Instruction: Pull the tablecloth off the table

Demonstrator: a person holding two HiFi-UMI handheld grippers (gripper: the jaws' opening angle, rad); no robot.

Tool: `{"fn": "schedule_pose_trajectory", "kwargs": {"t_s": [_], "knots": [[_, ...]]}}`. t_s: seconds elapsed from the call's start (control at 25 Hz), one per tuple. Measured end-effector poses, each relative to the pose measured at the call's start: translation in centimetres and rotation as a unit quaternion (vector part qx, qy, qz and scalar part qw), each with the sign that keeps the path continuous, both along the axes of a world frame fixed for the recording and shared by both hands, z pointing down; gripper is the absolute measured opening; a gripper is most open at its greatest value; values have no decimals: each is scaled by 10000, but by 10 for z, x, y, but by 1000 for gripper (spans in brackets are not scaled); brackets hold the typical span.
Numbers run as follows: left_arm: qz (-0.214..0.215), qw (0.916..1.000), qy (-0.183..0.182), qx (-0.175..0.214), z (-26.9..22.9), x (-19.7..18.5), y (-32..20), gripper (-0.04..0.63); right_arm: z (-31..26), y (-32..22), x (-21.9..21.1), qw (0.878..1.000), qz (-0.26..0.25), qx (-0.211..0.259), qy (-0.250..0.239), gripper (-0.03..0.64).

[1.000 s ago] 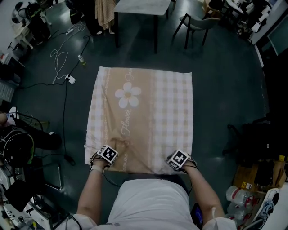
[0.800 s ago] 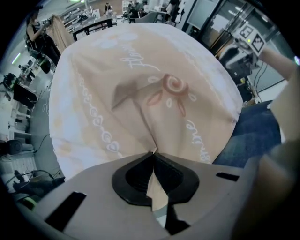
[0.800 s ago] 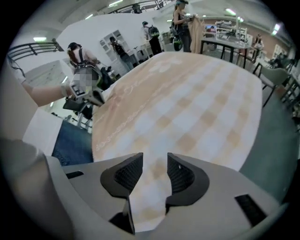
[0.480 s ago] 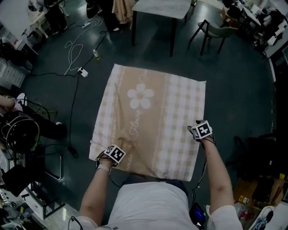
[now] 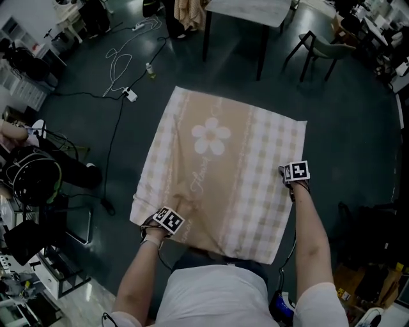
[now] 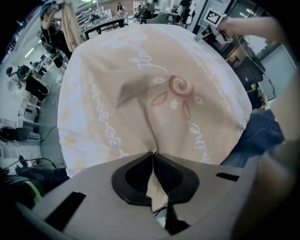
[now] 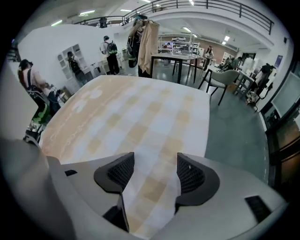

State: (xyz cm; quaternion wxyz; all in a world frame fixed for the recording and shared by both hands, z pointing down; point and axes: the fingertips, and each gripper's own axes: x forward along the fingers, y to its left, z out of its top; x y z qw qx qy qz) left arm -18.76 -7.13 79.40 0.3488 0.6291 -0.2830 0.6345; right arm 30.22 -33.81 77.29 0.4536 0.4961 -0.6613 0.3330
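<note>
- One tablecloth, beige with white checks and a white flower, spread flat over the worktop and hiding it wholly.
- Left claw: clenched on a pinch of the tablecloth at its near edge, close to the left corner. Pads pressed together with fabric squeezed between, creases fanning away from the pinch.
- Right claw: released and opening, pads wide apart and clear of the fabric. Right edge of the tablecloth lying loose between them, not pressed.
- From the head view: left claw close to the body at the near edge, right claw farther out, about midway along the right edge, arm stretched forward.
- Round about: dark floor, a white power strip off the far left corner, a second table and a chair beyond the far edge.
</note>
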Motion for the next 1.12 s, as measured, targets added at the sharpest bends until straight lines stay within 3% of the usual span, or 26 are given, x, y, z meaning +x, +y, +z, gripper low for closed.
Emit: {"fn": "schedule_pose_trajectory", "kwargs": {"t_s": [0.12,0.32,0.6,0.72,0.96,1.12], "knots": [[-119,9999,13,92,-1,0,-1,14,1,-2,0,9998,-22,-125,-131,250],[-109,9999,-29,68,1,-1,-3,14,3,4,-7,9999,-32,-157,46,242],[-13,10000,6,68,1,-5,-2,14,3,42,-30,9987,-356,-269,233,80],[1,9999,71,78,0,-5,0,14,5,64,-39,9971,-571,-404,283,50],[383,9983,148,408,-1,-5,-2,14,7,101,-58,9954,-668,-647,225,40],[489,9973,405,363,-14,-16,0,14,8,120,-69,9941,-760,-710,299,38]]}}
